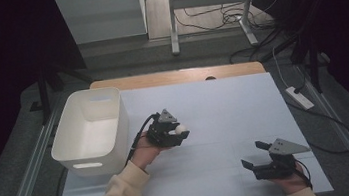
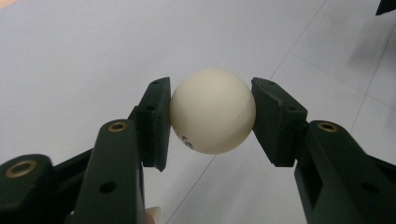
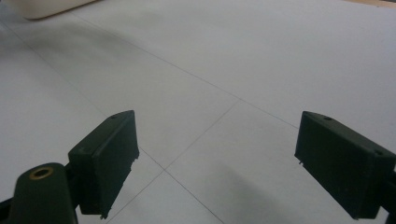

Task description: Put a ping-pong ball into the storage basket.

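Left gripper (image 2: 212, 116) pads clamping white ball (image 2: 212, 109), right gripper (image 3: 217, 163) jaws wide — empty

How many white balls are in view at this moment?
1. The white ball is clamped between the jaws of the left gripper, above the table, right of the white bin. The bin's visible floor looks bare; its near inside wall could hide another.

Bin (image 1: 91, 131): on table (image 1: 223, 102), left edge. Ball (image 1: 182, 129): right of bin, mid-table, between left hand-held gripper (image 1: 179, 131) jaws. Right hand-held gripper (image 1: 254, 156): near-right corner.
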Available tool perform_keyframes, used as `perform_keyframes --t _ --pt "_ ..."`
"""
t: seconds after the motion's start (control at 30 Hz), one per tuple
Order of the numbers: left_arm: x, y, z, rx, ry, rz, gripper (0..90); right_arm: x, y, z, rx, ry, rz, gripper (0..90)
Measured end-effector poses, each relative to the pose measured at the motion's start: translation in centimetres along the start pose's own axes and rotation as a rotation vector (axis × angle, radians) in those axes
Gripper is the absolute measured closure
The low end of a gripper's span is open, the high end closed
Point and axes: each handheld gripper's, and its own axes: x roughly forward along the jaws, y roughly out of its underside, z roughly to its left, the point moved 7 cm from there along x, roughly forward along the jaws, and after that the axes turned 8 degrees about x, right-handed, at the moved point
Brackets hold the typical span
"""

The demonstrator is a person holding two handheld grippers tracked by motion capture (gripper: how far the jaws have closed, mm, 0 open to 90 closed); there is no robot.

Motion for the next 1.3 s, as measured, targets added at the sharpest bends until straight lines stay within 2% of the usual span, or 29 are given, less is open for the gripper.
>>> perform_keyframes --t 0.4,1.3 --pt "-1.8 -0.9 0.0 0.001 -0.011 -0.063 50.5 0.0 0.0 0.0 -0.001 0.0 0.001 13.0" --pt "-4.7 -2.0 0.1 -0.006 -0.036 -0.159 50.6 0.0 0.0 0.0 0.0 0.002 0.0 13.0"
